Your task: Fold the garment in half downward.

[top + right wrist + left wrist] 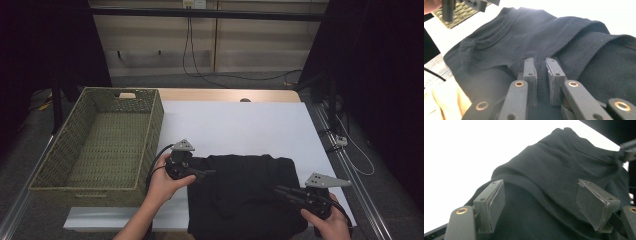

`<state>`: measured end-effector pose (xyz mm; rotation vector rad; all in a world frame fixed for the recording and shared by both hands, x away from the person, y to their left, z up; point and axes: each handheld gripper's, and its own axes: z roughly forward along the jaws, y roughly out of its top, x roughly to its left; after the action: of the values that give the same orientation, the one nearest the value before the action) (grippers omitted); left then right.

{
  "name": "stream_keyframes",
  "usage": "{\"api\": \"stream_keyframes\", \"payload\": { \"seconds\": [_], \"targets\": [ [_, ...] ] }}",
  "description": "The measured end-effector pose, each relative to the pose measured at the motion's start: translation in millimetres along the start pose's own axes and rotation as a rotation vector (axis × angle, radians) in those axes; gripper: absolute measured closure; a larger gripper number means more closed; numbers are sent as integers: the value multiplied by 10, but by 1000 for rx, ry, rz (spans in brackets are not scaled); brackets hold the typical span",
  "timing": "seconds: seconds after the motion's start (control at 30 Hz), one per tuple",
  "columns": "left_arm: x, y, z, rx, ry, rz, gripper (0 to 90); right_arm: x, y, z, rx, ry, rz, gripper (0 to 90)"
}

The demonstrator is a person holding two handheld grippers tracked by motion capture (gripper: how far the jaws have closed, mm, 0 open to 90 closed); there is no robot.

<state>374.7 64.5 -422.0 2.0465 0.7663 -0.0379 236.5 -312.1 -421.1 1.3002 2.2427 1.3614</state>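
Overhead, a white sheet [240, 125] was seen spread over a wooden table [225, 94], with dark curtains at both sides. A woven basket [150, 125] stood at the left with nothing seen inside. The black garment [245, 192] lay folded near the front edge; the left gripper [207, 173] was held with jaws apart at its left edge, while the right gripper [280, 190] was clamped on a fold.

Black garment [245, 195] runs off the high view's bottom edge

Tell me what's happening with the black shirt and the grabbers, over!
Left gripper open over black shirt. Right gripper pinching a fold of it. Shirt folded on white sheet, basket off to the side. Nothing blocking.
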Motion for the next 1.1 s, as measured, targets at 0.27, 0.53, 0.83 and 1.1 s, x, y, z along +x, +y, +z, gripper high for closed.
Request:
{"api": "stream_keyframes", "payload": {
  "seconds": [0.27,0.53,0.83,1.1],
  "targets": [
    [111,-10,-21,-17,40,-33,183,8,-93,-52,1,-9,27,542],
    [204,-11,-7,-4,68,-34,172,-327,54,31,-30,-135,90,382],
    [309,-32,7,7,102,-50,171,-831,182,251,4,-296,149,388],
    [384,-59,6,18,132,-52,180,-1004,229,474,61,-372,157,473]
  ]
}}
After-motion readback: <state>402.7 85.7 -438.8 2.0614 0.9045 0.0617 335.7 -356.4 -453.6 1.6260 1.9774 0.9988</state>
